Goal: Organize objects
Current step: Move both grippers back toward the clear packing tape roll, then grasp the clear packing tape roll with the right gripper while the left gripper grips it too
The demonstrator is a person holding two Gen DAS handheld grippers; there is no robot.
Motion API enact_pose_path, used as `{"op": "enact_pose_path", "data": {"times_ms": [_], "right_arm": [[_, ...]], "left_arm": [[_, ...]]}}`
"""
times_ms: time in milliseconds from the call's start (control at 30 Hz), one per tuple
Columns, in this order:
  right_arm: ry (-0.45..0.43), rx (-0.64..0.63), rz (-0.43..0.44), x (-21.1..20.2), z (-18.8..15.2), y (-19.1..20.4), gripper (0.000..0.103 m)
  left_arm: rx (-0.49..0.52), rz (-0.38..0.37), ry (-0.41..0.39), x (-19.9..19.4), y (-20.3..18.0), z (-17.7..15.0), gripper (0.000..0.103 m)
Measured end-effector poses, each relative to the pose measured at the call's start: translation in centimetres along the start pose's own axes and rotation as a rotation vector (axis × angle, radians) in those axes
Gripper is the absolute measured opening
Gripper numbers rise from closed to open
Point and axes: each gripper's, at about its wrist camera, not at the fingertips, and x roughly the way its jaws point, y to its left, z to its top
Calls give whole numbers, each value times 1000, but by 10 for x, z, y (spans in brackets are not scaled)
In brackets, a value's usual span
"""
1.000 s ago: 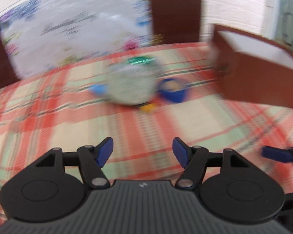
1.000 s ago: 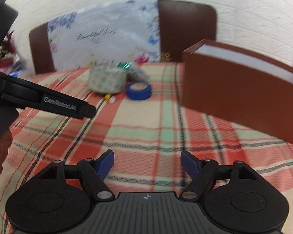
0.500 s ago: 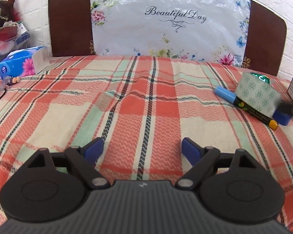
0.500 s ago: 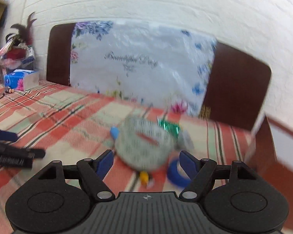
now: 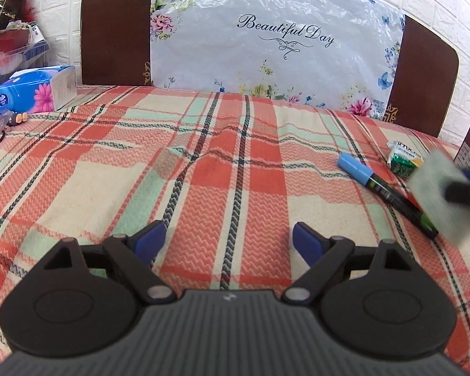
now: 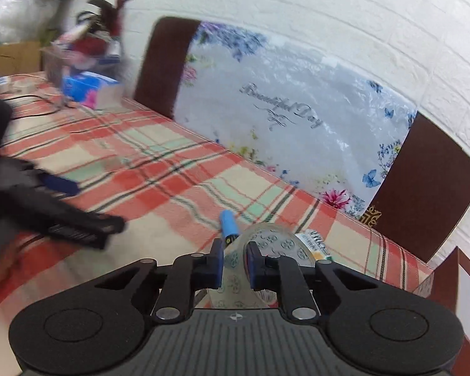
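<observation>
The right gripper (image 6: pixel 234 261) had just closed on the patterned tape roll (image 6: pixel 268 244); beyond its tips lay a blue-capped marker (image 5: pixel 382 189). The left gripper (image 5: pixel 228 242) stood wide, nothing between its jaws.

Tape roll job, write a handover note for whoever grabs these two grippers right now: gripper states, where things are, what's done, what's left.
Right gripper: fingers have just closed onto the wall of the patterned tape roll.
Left gripper: open, empty, above bare plaid tablecloth.
On the cloth: blue-capped marker, green snack packet; a tissue pack sits at the far left.
Brown box: at the right edge, contents not visible.
Done: tape roll grasped.
Left: place the roll, probably in the box, then deal with the marker and packet.
</observation>
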Motion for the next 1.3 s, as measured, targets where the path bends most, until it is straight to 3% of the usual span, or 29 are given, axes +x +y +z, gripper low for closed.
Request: {"op": "enact_pose_path", "data": {"times_ms": [233,267,300,333,533,633,667,700,767,833,900,967,1067,1200,1300], "right_arm": [[-8,-303,-1,-32,-49,67,13],[-13,-319,-19,-33,-53,71,26],[-7,-316,-23,-34,-55,72,40],[-7,-292,-23,-36,-55,70,45],[-41,-120,-65,-66,-59,43,59],[-21,-30,-65,-70,-66,31,64],[-14,4,-58,-68,-67,26,71],[-4,36,-49,-67,-69,23,81],[15,77,-6,-56,-69,17,85],[29,97,15,-43,-69,16,85],[57,136,23,-29,-69,17,87],[79,183,69,-13,-68,12,86],[54,203,80,-12,-61,11,85],[-110,115,-44,-50,-48,17,85],[-169,112,-102,-71,-45,12,86]], "left_arm": [[24,16,8,0,-4,0,90],[28,19,9,0,-4,0,90],[33,22,11,0,-5,0,90],[37,23,13,-1,-5,0,90],[59,-7,50,-8,-11,0,90],[-17,-120,92,-26,-18,1,90],[-38,-177,99,-35,-22,3,90],[-41,-227,95,-44,-28,6,90],[13,-285,80,-61,-48,11,90],[94,-301,93,-67,-72,14,82],[156,-286,153,-58,-91,13,54],[200,-251,232,-38,-103,8,39],[171,-282,256,-36,-106,13,15],[185,-291,129,-75,-111,31,15],[179,-323,84,-93,-119,44,15]]}}
